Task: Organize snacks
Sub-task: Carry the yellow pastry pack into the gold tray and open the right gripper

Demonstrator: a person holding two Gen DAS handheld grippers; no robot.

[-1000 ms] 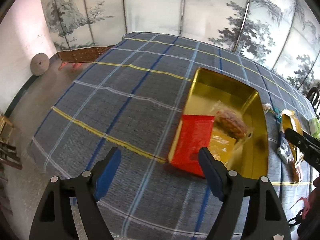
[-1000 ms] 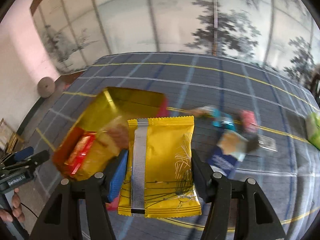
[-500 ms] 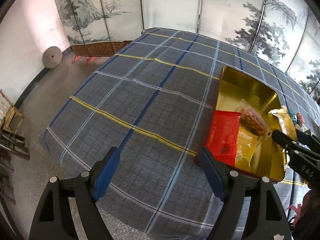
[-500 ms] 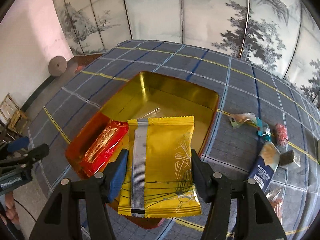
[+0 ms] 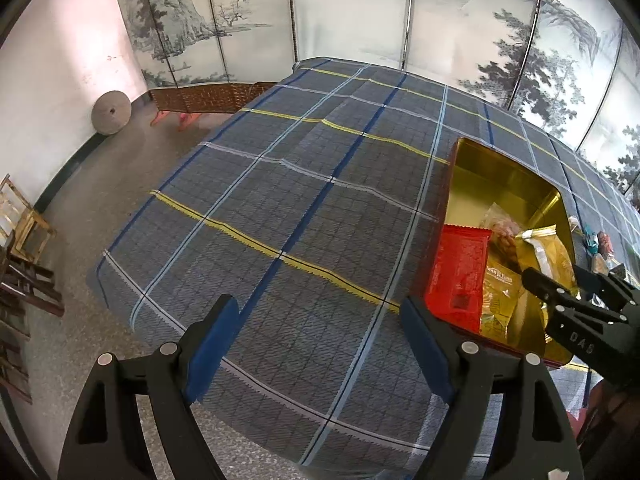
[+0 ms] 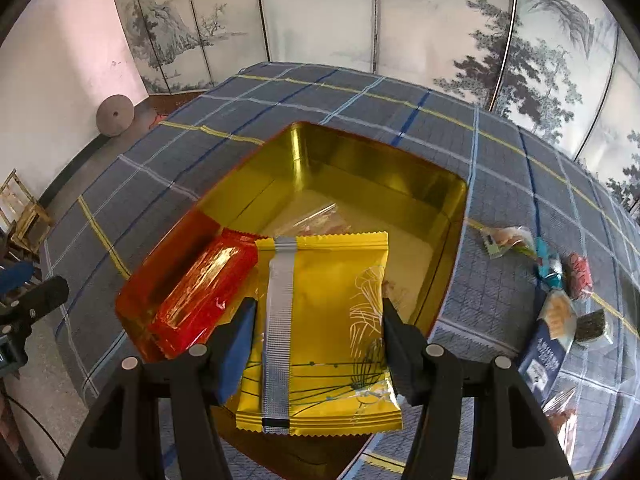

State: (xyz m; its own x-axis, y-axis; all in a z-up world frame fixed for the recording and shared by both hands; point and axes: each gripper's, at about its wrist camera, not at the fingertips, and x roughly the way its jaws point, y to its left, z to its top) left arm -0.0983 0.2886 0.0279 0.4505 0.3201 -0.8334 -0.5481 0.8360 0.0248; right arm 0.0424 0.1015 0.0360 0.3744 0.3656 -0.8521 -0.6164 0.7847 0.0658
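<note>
My right gripper [image 6: 316, 320] is shut on a yellow snack packet [image 6: 324, 320] and holds it over the near end of the gold tin [image 6: 380, 164]. A red packet [image 6: 204, 284] lies in the tin at its left side. A clear bag of snacks [image 6: 320, 220] lies further in, partly hidden by the packet. In the left wrist view the tin [image 5: 500, 176] is at the right, with the red packet [image 5: 460, 268] and the yellow packet [image 5: 548, 256] held by the right gripper [image 5: 560, 292]. My left gripper [image 5: 316, 336] is open and empty over the tablecloth, left of the tin.
Several loose snacks [image 6: 560, 276] and a dark blue packet [image 6: 544, 356] lie on the checked tablecloth [image 6: 500, 292] right of the tin. The table's left edge [image 5: 120, 264] drops to the floor. Wooden stools [image 5: 24, 232] stand at the far left. A painted screen [image 5: 360, 20] stands behind.
My right gripper has carried the yellow packet left, from above the loose snacks to over the tin. My left gripper has drawn back and left, away from the tin.
</note>
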